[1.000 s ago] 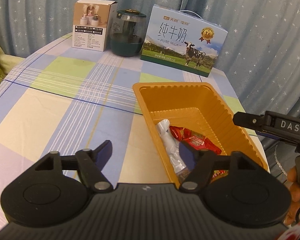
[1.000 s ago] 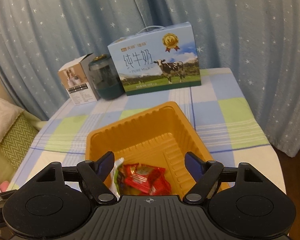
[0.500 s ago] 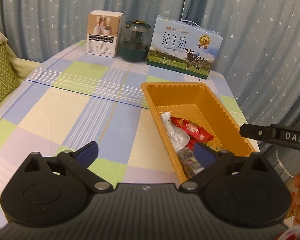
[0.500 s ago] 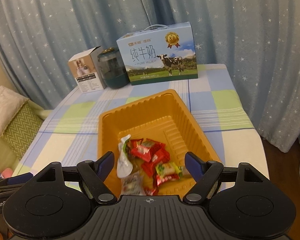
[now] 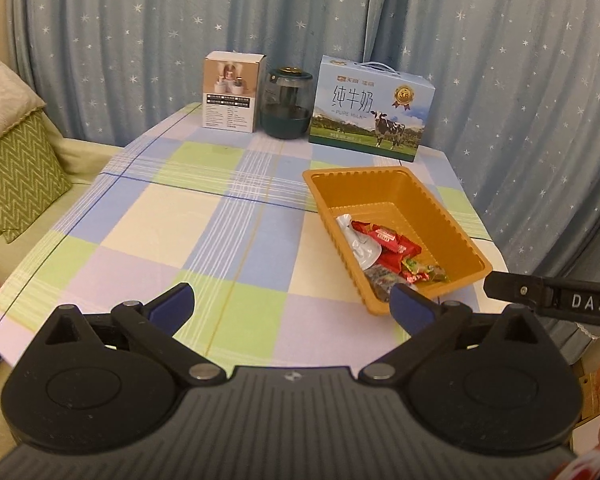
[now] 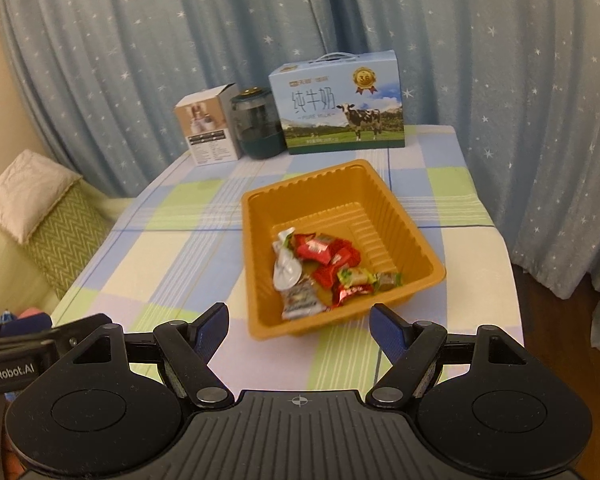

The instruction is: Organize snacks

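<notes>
An orange plastic tray [image 5: 440,208] [image 6: 384,196] stands on the checked tablecloth at the table's right side. In its near half lie several wrapped snacks: red packets [image 5: 388,240] [image 6: 320,250], a white wrapper [image 5: 360,244] [image 6: 286,268] and a green-ended candy [image 6: 360,278]. My left gripper [image 5: 292,306] is open and empty, held back above the table's near edge, left of the tray. My right gripper [image 6: 298,322] is open and empty, held back just in front of the tray's near wall.
At the table's far edge stand a white box [image 5: 232,96], a dark green jar [image 5: 286,104] and a blue milk carton [image 5: 370,114]. A sofa with green zigzag cushions [image 5: 16,172] lies left of the table. Blue starred curtains hang behind.
Both grippers have pulled back and up from the tray, so more of the table shows. The snacks lie still in the tray. Both stay open.
</notes>
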The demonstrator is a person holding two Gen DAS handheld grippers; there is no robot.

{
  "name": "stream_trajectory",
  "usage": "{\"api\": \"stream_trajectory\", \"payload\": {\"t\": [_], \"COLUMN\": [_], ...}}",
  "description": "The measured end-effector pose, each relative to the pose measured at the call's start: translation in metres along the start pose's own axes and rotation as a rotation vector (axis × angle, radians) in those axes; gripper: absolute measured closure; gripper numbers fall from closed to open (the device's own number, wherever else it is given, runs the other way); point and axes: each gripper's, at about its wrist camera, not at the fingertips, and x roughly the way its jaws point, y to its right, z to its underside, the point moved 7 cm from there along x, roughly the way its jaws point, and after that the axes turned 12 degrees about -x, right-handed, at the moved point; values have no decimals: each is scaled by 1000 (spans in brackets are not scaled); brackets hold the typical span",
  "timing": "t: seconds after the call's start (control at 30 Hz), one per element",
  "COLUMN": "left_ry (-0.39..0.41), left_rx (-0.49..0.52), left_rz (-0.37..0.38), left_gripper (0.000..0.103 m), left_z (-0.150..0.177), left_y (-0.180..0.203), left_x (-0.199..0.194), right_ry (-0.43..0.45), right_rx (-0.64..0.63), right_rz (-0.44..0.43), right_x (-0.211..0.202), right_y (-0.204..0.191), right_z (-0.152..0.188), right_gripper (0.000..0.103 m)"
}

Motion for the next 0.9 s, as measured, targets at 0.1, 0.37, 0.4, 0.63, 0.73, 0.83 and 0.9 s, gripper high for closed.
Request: {"api": "stream_trajectory", "payload": {"t": [0.1,0.37,0.4,0.63,0.73,0.83,0.9], "left_ry": [-3,27,23,38,36,34,38], "left_rx": [-1,-16,-21,-46,-45,-43,-40], "left_rz": [2,-26,-25,-35,-43,-46,-46], "left_gripper": [0,0,0,0,0,0,0], "left_z": [4,16,17,24,27,29,30], "left_y": [-6,-24,-27,-40,-42,-44,-45], "left_x": [-15,-53,-55,-78,-82,-86,-87], "right_ry": [3,3,3,19,25,33,36], "right_rx": [-11,-76,-81,-97,-103,-106,-112], "right_rz": [8,35,39,43,49,53,61], "right_x": [-15,-42,-45,-62,-68,-74,-76], "right_y": [-11,-39,-42,-58,-62,-65,-66], "right_z": [6,21,23,30,32,32,32], "right_gripper": [26,26,26,26,26,26,26]}}
